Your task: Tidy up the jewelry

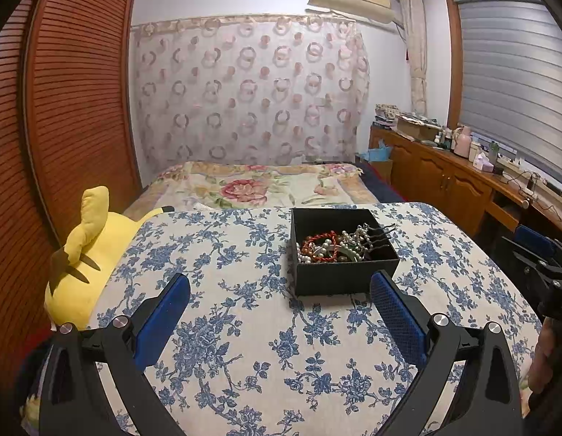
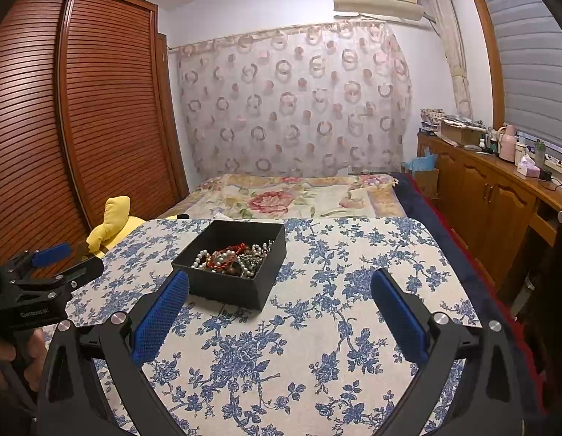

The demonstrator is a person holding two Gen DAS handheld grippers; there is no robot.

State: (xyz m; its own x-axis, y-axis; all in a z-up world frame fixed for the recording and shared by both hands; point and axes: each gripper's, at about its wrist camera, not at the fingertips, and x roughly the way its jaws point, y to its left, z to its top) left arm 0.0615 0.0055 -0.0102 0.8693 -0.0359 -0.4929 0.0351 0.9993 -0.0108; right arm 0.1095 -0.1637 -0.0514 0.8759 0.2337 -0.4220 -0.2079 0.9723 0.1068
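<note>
My left gripper (image 1: 281, 283) hangs over the blue-flowered tablecloth (image 1: 244, 345), its 2 blue pads spread wide with nothing between them. The black jewelry box (image 1: 344, 279) sits just above centre in the left view, with its near wall just beyond the right pad. Inside lie a tangle of pearl strands (image 1: 317, 250), a red braided bracelet (image 1: 319, 237) and dark hairpins (image 1: 379, 232) poking over the rim. My right gripper (image 2: 280, 283) is equally spread and empty; there the box (image 2: 226, 287) lies left of centre. Only the right view shows the wardrobe top. Only the left view shows the yellow plush toy (image 1: 81, 265) at full length. The pieces deep in the box are too knotted to sort out.
</note>
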